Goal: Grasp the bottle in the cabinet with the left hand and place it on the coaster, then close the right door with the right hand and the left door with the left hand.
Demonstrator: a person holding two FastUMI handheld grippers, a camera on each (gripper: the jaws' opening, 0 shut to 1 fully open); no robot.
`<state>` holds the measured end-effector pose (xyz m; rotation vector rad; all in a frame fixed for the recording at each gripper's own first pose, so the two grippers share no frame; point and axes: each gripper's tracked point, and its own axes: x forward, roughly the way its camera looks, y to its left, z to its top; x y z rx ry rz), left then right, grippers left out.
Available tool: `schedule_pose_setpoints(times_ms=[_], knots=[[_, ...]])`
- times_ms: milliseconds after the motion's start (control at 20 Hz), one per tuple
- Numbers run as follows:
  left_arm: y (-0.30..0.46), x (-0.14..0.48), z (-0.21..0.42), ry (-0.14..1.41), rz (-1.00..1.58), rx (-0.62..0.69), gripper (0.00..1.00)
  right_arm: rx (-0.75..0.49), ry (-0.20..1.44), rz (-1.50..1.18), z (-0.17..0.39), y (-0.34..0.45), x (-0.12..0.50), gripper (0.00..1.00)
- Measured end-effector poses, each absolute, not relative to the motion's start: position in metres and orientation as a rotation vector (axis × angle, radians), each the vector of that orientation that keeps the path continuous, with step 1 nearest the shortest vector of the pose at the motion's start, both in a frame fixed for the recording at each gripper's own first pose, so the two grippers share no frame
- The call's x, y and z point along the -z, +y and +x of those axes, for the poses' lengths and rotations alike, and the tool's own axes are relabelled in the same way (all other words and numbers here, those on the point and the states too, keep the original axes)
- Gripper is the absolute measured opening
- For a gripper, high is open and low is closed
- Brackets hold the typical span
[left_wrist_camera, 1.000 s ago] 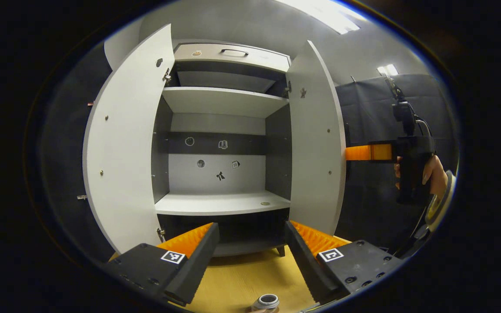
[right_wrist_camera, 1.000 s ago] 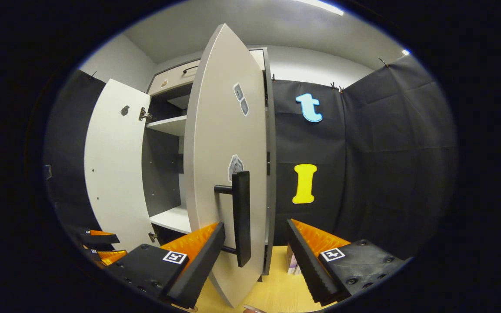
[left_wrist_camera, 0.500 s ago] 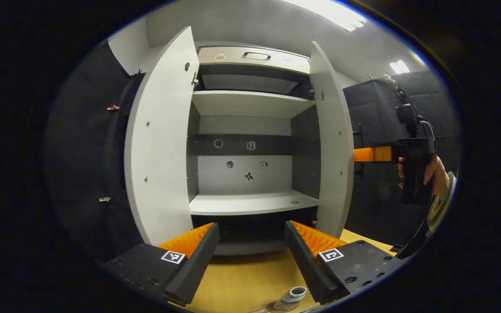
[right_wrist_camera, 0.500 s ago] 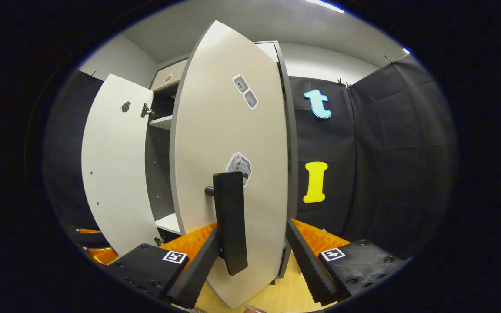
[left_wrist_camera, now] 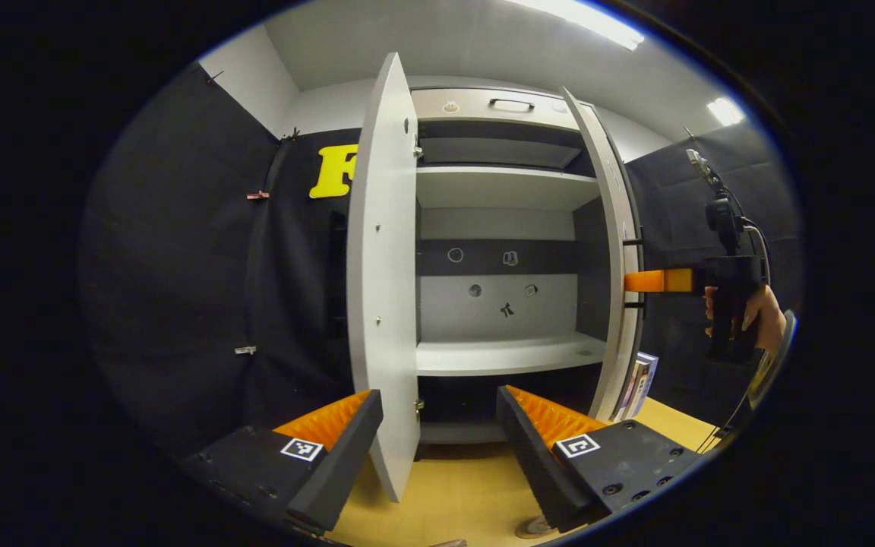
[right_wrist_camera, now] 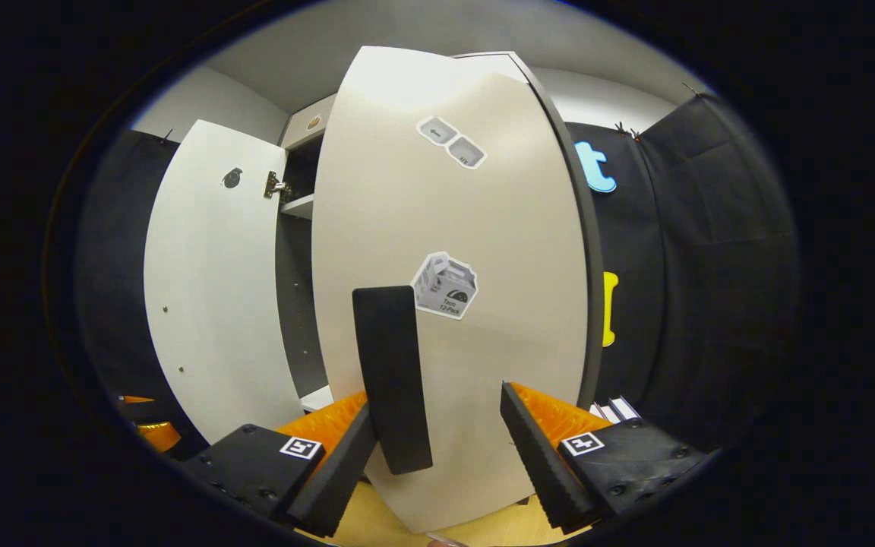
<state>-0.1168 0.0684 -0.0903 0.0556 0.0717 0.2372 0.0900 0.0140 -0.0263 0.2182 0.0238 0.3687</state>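
Yellow wooden table (left_wrist_camera: 468, 486) carried the grey cabinet (left_wrist_camera: 498, 114), standing boxes (left_wrist_camera: 637, 384) beside its right side, coaster (left_wrist_camera: 535, 526) at near edge.

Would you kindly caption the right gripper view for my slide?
Open right tongs press the right door toward the cabinet, its handle between the fingers.

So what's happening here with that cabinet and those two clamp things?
A person holds a gripper in each hand and is shutting a cabinet. The right gripper, jaws open, is against the front of the right door by its dark handle, and that door stands only partly open. The left door is wide open, with the left gripper open and empty in front of it. The shelves inside look bare.
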Motion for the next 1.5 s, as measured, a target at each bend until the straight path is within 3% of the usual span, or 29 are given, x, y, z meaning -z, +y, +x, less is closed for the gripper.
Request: schedule_pose_setpoints(times_ms=[400,1000,1500], knots=[[0.138,0.076,-0.137,0.082,0.097,-0.367,0.95,-0.302,0.000,0.194,0.126,0.050,0.026,0.96],[0.194,0.024,-0.097,0.006,0.067,-0.275,0.95,-0.175,-0.007,0.163,0.169,0.072,0.026,0.96],[0.191,0.007,-0.075,-0.060,0.015,-0.113,0.94,-0.137,0.076,0.107,0.097,0.039,0.059,0.99]])
